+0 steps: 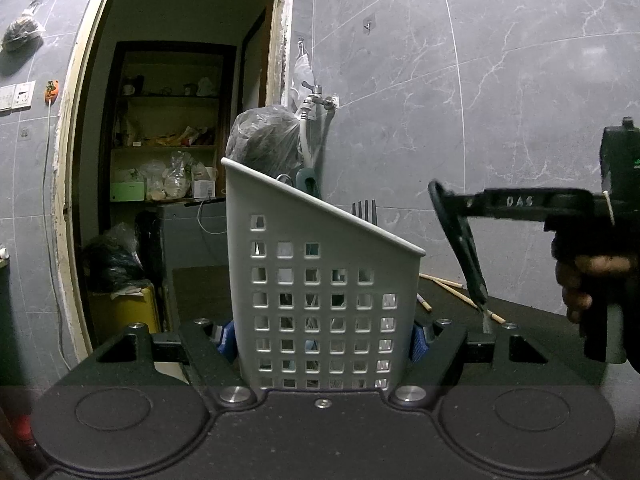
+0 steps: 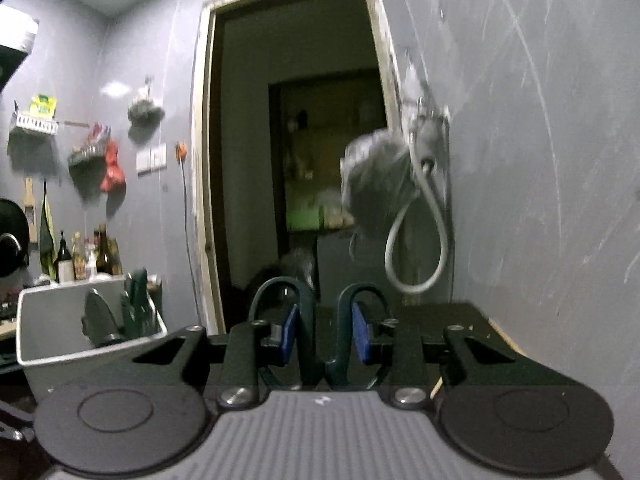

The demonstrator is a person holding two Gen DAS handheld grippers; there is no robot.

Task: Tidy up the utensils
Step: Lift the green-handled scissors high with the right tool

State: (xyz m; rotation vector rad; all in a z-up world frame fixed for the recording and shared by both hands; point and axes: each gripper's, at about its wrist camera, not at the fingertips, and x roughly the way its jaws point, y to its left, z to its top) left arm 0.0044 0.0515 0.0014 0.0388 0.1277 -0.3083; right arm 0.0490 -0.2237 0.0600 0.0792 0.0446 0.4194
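A grey perforated utensil holder (image 1: 320, 280) stands on the black counter, and my left gripper (image 1: 322, 340) is shut on its sides with the blue pads (image 1: 418, 342). Fork tines (image 1: 364, 210) and a teal handle (image 1: 308, 184) stick out of its top. My right gripper (image 2: 326, 332) is shut on the two dark green handle loops of a pair of scissors (image 2: 306, 320). In the left wrist view the right gripper (image 1: 452, 200) hangs to the holder's right, and the scissors (image 1: 464, 256) point down, their tip close to the counter. The holder (image 2: 48, 320) also shows at lower left in the right wrist view.
Wooden chopsticks (image 1: 448, 284) lie on the black counter (image 1: 528, 312) behind the scissors. A wall tap with a hose (image 1: 316, 100) and a filled plastic bag (image 1: 264, 136) hang behind the holder. An open doorway (image 1: 176, 120) lies to the left, and bottles (image 2: 88, 256) stand far left.
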